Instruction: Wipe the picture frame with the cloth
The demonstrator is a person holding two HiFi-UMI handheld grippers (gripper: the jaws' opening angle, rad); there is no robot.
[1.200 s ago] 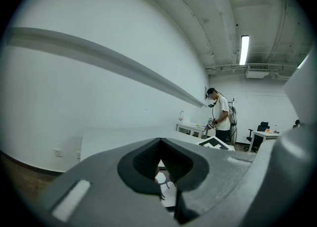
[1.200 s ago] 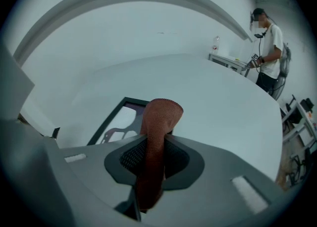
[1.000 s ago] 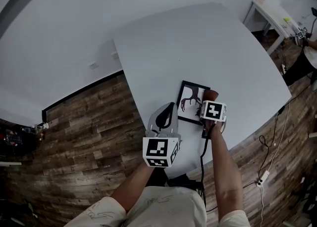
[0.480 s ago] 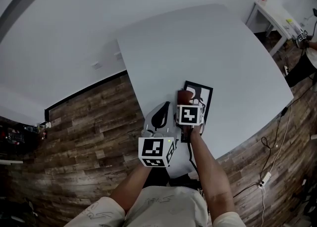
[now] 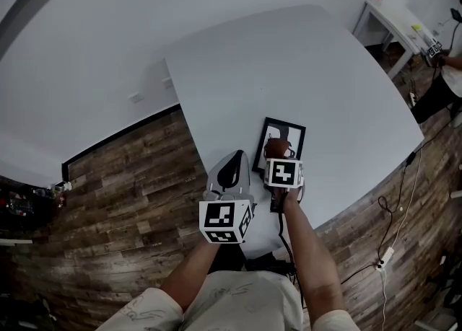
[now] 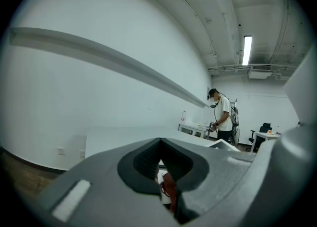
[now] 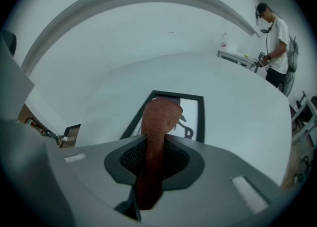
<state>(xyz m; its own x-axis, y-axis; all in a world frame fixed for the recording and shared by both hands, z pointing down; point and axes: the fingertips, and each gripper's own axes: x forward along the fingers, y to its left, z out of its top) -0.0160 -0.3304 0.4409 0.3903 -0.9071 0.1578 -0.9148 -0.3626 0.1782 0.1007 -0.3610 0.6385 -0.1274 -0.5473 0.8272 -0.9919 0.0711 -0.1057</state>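
Head view, table [image 5: 303, 63]: spreading pale grey across the middle.
Picture frame [image 5: 291, 133]: lying flat near the table's 6 o'clock edge, showing a black rim and a white print with a dark figure.
Left gripper [image 5: 237, 156]: hovering at the frame's 9 o'clock, jaws closing together on nothing.
Right gripper [image 5: 279, 158]: clamping the cloth over the frame's 7 o'clock corner.
Cloth [image 7: 157, 117]: rust-brown, drooping forward over the print.
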